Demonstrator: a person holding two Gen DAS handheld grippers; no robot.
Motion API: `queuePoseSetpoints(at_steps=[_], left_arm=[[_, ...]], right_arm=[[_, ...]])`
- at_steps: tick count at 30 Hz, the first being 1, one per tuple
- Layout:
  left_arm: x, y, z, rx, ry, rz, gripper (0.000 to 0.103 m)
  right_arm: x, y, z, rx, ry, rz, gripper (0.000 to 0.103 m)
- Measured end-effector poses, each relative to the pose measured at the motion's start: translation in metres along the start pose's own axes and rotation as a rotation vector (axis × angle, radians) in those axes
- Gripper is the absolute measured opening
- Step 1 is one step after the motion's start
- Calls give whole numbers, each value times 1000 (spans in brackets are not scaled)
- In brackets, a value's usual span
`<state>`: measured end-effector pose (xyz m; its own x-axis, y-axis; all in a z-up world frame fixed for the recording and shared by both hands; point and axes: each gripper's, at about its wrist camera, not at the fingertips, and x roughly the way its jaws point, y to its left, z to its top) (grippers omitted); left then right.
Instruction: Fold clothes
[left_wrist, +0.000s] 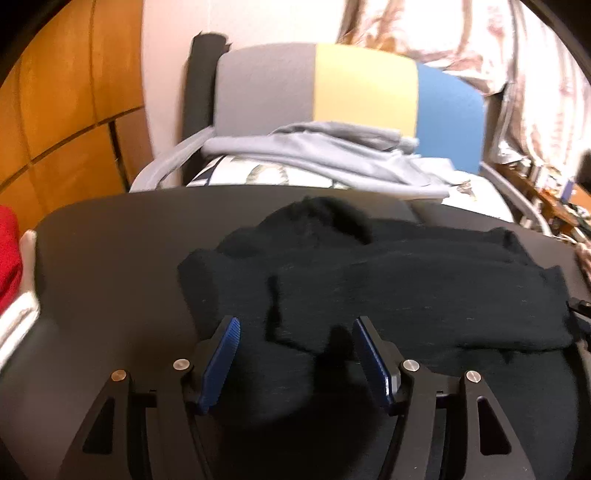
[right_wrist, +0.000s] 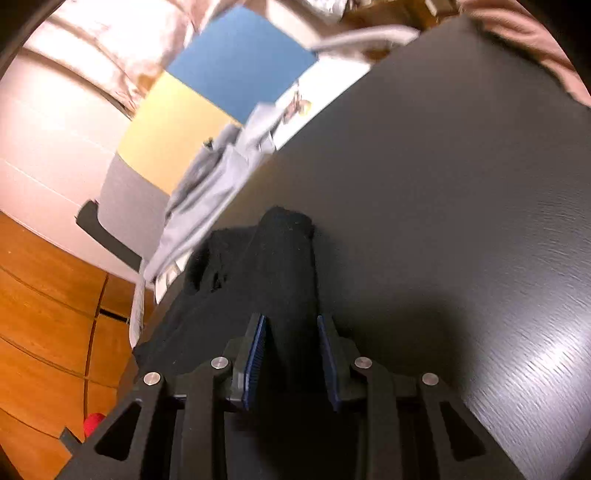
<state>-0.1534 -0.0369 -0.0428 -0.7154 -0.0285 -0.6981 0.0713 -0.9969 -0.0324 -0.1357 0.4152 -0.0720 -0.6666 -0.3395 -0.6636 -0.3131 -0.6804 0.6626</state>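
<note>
Left claw (left_wrist: 295, 347) spread wide over black garment (left_wrist: 406, 288) | right claw (right_wrist: 291, 354) pinching garment fold | dark table (right_wrist: 461, 184)

A dark table (left_wrist: 110, 258) stands before a chair (left_wrist: 362, 85) with a grey, yellow and blue back. Orange wood panels (left_wrist: 66, 110) line the wall.

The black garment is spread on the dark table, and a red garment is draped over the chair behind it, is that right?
Not quite. The black garment does lie on the dark table, but the garment draped over the chair behind it is light grey, not red. The left wrist view shows this. Something red appears only at the far left edge, off the table's side.
</note>
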Motion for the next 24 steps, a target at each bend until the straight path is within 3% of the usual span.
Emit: queuePoseSetpoints(at_steps=[2, 5, 11, 14, 17, 20, 24], left_arm=[[10, 6, 1, -18, 41, 53, 65], [21, 19, 3, -47, 83, 59, 67], [20, 29, 8, -61, 115, 7, 69], [12, 45, 15, -116, 110, -8, 69], [6, 63, 19, -147, 125, -4, 69], [-3, 76, 7, -149, 152, -1, 69], [-36, 70, -26, -95, 111, -28, 69]], right_arm=[[9, 11, 6, -61, 26, -23, 11], [11, 27, 14, -161, -14, -109, 6], [17, 25, 17, -234, -41, -187, 7], [8, 17, 19, -176, -35, -167, 24], [-16, 11, 14, -136, -41, -161, 26], [-36, 20, -7, -208, -32, -148, 26], [-64, 40, -54, -371, -12, -130, 26]])
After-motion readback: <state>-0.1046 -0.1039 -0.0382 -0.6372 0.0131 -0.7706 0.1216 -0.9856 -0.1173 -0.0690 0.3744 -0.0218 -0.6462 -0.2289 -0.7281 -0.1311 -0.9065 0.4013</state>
